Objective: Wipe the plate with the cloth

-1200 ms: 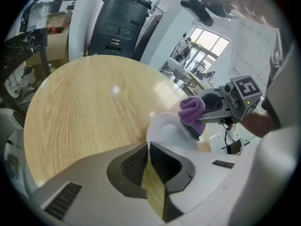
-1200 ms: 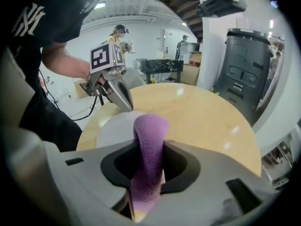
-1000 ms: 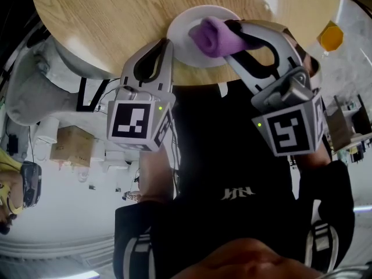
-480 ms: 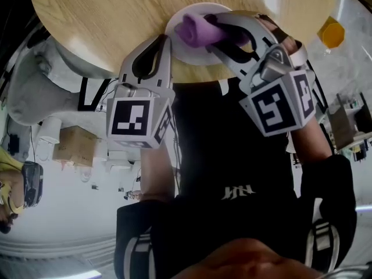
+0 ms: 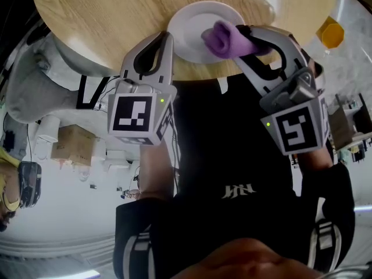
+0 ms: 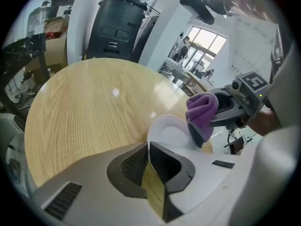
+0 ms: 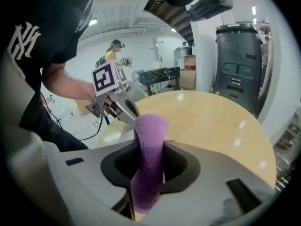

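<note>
Most of the round worktop (image 5: 116, 16) lies bare beyond and to the left of the plate (image 5: 192, 25), open for passing. The plate's near side is crowded: the left tongs (image 5: 168, 38) clamp its rim, and the right tongs (image 5: 237, 38) press the cloth (image 5: 222, 38) on it. A dark bin (image 6: 120, 25) stands past the far edge.

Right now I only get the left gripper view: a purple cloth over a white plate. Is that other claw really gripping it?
Observer: Yes. The right gripper view shows the right gripper shut on the cloth, which sticks out past the jaws as a roll.
Operator: And where is all that happening?
Observer: In the head view the plate sits at the table's near edge.
Operator: Anyone else around?
Observer: The right gripper view shows a person in yellow beyond the table.
</note>
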### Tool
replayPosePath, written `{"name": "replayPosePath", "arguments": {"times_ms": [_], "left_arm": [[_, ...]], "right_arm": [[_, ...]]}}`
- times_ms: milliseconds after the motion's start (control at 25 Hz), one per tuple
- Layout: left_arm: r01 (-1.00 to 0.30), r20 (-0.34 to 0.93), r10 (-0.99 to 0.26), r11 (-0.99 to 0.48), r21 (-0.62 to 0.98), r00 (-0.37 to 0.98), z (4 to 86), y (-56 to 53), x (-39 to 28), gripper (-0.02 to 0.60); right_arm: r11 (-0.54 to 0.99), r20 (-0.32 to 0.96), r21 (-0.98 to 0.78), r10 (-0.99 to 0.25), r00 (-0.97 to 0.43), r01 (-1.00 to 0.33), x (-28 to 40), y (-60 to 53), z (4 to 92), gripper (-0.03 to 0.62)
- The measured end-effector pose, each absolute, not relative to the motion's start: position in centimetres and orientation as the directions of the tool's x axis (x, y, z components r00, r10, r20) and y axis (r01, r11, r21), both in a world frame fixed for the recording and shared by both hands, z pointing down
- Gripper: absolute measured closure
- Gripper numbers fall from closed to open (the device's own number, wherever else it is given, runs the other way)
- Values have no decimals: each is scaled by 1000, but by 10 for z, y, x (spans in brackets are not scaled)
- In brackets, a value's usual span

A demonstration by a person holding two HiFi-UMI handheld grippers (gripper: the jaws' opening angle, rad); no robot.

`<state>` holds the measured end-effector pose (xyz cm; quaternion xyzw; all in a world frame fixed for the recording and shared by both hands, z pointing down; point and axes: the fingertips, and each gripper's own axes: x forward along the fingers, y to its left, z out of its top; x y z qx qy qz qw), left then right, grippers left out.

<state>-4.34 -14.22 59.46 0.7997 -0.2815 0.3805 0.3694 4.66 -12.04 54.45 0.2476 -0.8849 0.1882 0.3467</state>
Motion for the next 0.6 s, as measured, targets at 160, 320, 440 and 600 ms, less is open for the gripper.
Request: {"name": "replayPosePath", "arguments": {"times_ms": [160,320,440,600], "left_arm": [[-733,820,-176,-574,364,545,594,-141,-42,566],[-735,821,-184,-578,355,541,594,-140,-42,566],[-733,823,-192,-590,338,535,593,-140,-42,565],[-726,823,-187,-598,339,537,593,-137,-42,565]], "right_arm": [[798,547,-285,-320,-773,-532,-18,-136,537,488],[823,563,-268,-289,-774,-501,-36,-143,552,488],[835,615,-220,-282,-736,-504,-19,-140,564,488],[830,683,-197,-266,-680,-522,18,-128,574,488]]}}
